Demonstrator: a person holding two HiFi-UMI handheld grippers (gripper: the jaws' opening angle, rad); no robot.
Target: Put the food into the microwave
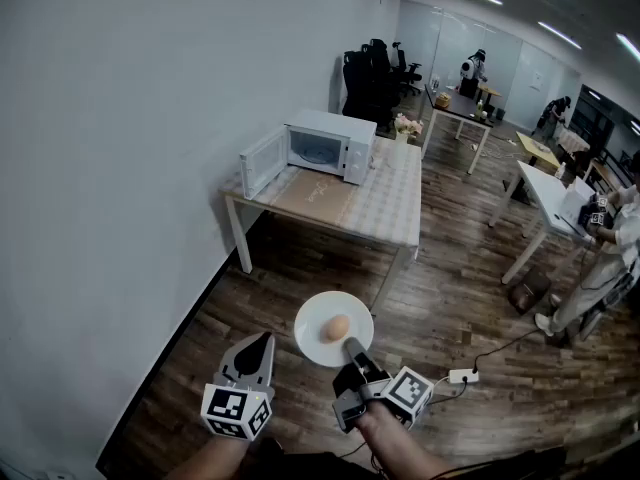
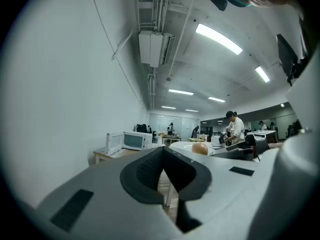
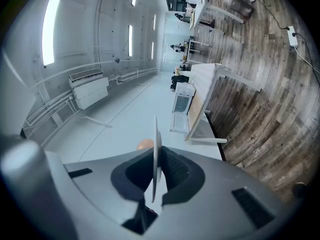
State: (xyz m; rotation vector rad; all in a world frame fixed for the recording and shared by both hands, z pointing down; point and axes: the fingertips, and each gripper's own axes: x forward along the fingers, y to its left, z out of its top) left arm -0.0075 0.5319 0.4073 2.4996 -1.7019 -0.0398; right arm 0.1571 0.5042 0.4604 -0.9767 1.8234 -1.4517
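A white plate point(image 1: 315, 316) was held level above the wooden floor point(image 1: 480, 318), its near rim pinched between the jaws of the right gripper point(image 1: 352, 348), which were closed almost fully on it. A brown, egg-shaped piece of food point(image 1: 336, 328) was seen at the plate's middle. In the right gripper view the plate appeared edge-on and the food was half hidden behind a jaw. The left gripper point(image 1: 258, 353) was held just beside the right one — jaws brought together, nothing between them. The microwave point(image 1: 332, 143) was set well away on a table point(image 1: 395, 213) by the wall, its door point(image 1: 262, 163) swung open; its inside could not be made out. In the head view both forearms were cut off at the bottom edge — and a person point(image 1: 605, 258) at the right edge.
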